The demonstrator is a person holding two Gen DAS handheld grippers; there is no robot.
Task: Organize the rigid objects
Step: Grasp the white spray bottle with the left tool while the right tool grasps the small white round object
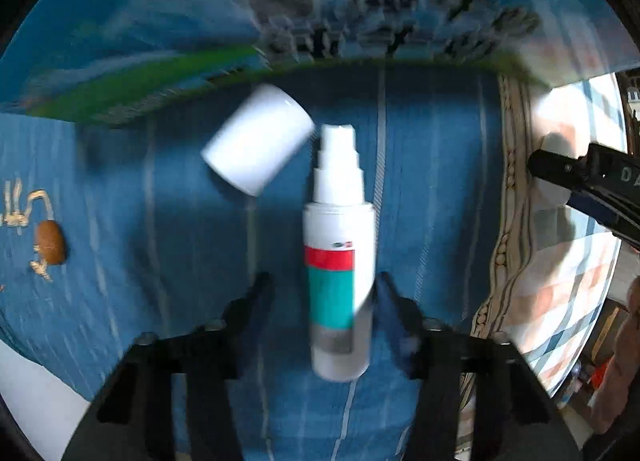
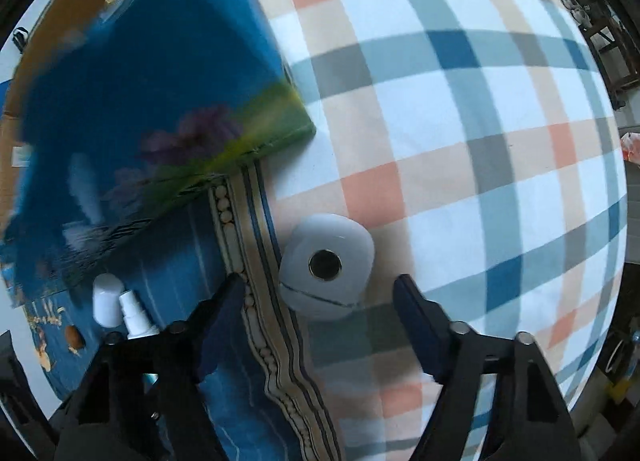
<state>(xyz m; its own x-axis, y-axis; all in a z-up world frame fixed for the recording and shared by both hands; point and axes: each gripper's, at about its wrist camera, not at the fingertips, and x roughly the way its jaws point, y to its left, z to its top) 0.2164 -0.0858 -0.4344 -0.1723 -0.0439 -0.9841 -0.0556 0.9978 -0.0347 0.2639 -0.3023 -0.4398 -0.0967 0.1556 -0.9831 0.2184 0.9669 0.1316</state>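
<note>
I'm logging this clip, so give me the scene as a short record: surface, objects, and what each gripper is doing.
surface: blue cloth beside plaid cloth
bottle: lying uncapped on blue cloth
cap: loose, by the nozzle
grey device: on plaid cloth
box: blue, behind bottle
left gripper: open, straddling bottle
right gripper: open, around grey device
</note>
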